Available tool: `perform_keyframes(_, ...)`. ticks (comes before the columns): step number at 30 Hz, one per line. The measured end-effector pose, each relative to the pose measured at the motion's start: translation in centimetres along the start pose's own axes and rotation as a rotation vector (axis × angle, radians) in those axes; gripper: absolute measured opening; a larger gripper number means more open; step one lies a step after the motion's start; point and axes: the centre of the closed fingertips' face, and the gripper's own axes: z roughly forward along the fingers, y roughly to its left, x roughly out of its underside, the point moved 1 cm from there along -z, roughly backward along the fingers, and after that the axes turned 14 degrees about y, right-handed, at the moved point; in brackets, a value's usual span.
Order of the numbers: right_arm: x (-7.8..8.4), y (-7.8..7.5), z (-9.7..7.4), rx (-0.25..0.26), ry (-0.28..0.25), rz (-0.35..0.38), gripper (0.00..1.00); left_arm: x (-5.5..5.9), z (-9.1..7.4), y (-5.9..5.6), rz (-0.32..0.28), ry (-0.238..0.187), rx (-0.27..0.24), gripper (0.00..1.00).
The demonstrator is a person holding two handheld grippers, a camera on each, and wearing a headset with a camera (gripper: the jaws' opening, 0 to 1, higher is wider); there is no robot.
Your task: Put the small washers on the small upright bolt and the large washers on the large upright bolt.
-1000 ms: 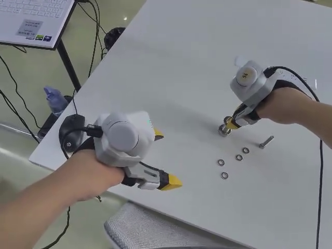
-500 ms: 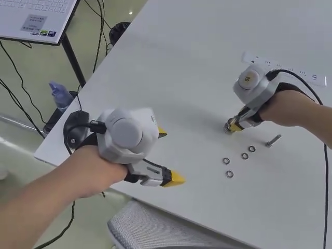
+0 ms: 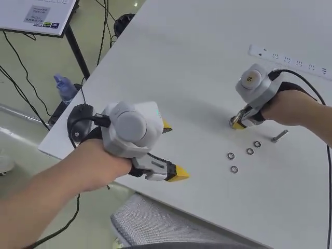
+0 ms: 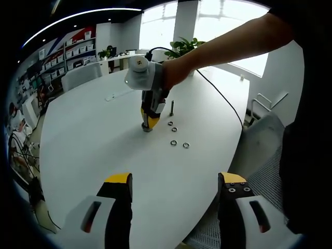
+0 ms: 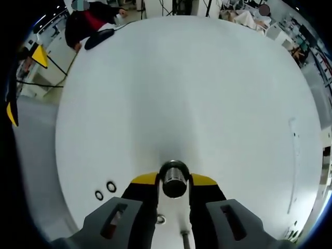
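The right hand-held gripper (image 3: 237, 123) points down at the white surface (image 3: 197, 62), its jaws clamped on the large bolt (image 5: 174, 179). In the right gripper view the bolt's dark round end sits between the two yellow tips. In the left gripper view the bolt's lower end looks to touch the surface, though it is too small there to be sure.

Four washers (image 3: 231, 155) lie flat in a loose cluster near the gripped bolt, on the person's side of it, none touching another. The small bolt (image 3: 278, 136) is just beyond the cluster, apart from the washers. I cannot tell whether it stands or lies on its side.

The left hand-held gripper (image 3: 173, 149) is held over the near edge of the surface, well apart from the bolts and washers. Its jaws are spread wide with nothing between them.

Farther out, a white power strip (image 3: 290, 61) lies on the far right of the surface. A grey chair (image 3: 150, 225) is tucked at the near edge. To the left of the surface are a laptop (image 3: 36, 15) on a stand, cables, and a blue bottle (image 3: 63, 87) on the floor.
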Motion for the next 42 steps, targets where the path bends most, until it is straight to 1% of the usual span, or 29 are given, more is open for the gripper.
perform_keyframes(1,0.1,0.0,0.1,-0.003,0.008,0.001,0.22,0.0,0.0,0.0,-0.001,-0.001,0.001,0.66)
perform_keyframes(8,0.0,-0.1,0.3,-0.006,-0.003,0.015,0.22,0.1,0.0,0.1,0.001,0.004,0.003,0.65)
perform_keyframes(16,-0.4,-0.1,0.3,0.011,-0.014,-0.011,0.23,-0.1,0.2,-0.2,0.006,0.006,0.012,0.64)
perform_keyframes(23,-0.4,-0.2,0.2,0.007,-0.011,-0.024,0.24,0.1,-0.1,-0.2,0.006,0.012,0.009,0.64)
perform_keyframes(26,-0.3,-0.3,0.0,0.007,-0.02,-0.02,0.24,0.1,-0.1,-0.3,0.005,0.011,0.007,0.64)
perform_keyframes(28,-0.3,-0.2,-0.2,-0.002,-0.021,-0.018,0.26,0.0,-0.1,-0.4,0.006,0.006,0.006,0.64)
perform_keyframes(33,-0.3,-0.4,-1.0,-0.008,-0.041,-0.013,0.29,-0.2,-0.2,-0.8,0.008,-0.001,0.006,0.64)
perform_keyframes(35,-0.5,-0.7,-1.2,0.001,-0.054,-0.023,0.32,-0.2,-0.2,-0.6,0.008,0.001,-0.005,0.66)
perform_keyframes(36,-0.6,-0.7,-1.2,0.0,-0.056,-0.022,0.33,-0.2,-0.2,-0.6,0.008,0.001,-0.007,0.67)
perform_keyframes(38,-0.5,-0.9,-1.5,-0.01,-0.062,-0.019,0.33,-0.4,-0.4,-0.5,0.005,-0.016,-0.017,0.69)
perform_keyframes(42,-0.2,-0.8,-2.1,-0.022,-0.069,-0.03,0.34,-0.3,-0.4,-0.5,0.004,-0.013,-0.027,0.7)
